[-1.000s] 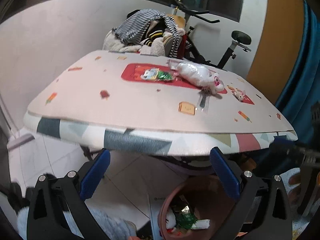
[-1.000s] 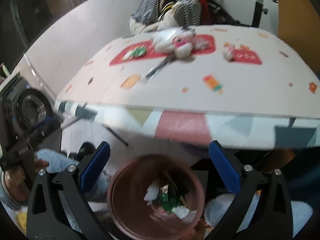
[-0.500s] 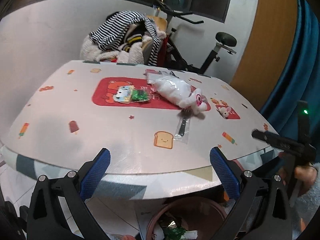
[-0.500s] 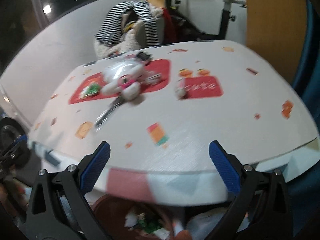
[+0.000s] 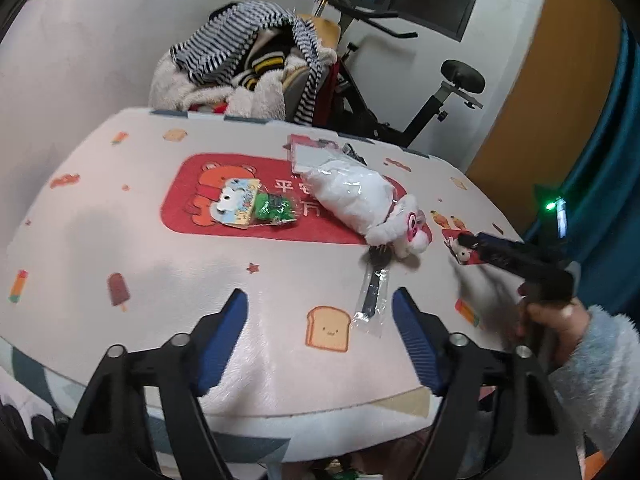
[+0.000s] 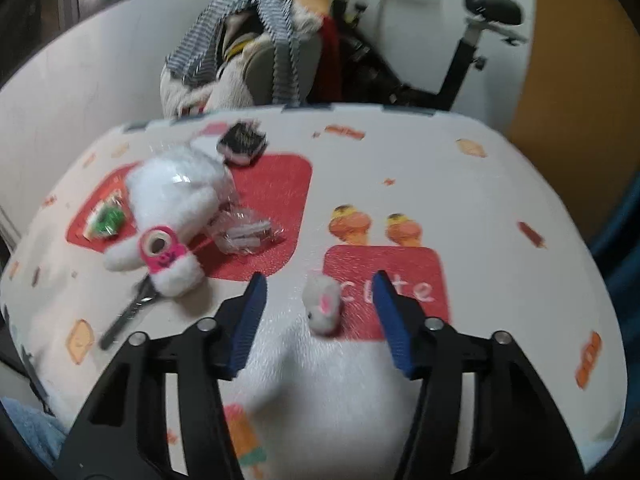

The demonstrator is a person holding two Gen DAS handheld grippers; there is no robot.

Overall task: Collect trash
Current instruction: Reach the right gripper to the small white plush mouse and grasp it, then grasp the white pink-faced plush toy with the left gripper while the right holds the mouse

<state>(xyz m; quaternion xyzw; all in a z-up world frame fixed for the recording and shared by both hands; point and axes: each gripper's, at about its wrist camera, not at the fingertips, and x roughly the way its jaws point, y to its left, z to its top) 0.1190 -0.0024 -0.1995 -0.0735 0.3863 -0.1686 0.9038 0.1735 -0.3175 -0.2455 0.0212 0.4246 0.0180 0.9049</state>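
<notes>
My left gripper (image 5: pixel 320 300) is open and empty above the near part of the table, just short of a clear wrapper with a dark fork (image 5: pixel 372 296). A green wrapper on a printed card (image 5: pixel 274 208) lies further back on the red mat. My right gripper (image 6: pixel 318 286) is open, its fingers either side of a small white plush mouse (image 6: pixel 324 302); it also shows in the left wrist view (image 5: pixel 504 252). A crumpled clear wrapper (image 6: pixel 244 234) lies left of it, beside a bagged white plush toy (image 6: pixel 176 196).
The table has a cartoon-print cloth (image 5: pixel 120 240). A black-and-pink object (image 6: pixel 242 144) sits at the back. Behind the table stand a chair piled with clothes (image 5: pixel 248 64) and an exercise bike (image 5: pixel 420 92). A blue curtain (image 5: pixel 616 160) hangs at right.
Both grippers have risen from the brown bin under the table and moved forward over the tabletop. The bin has dropped out of view. The right gripper now straddles the small plush mouse.
</notes>
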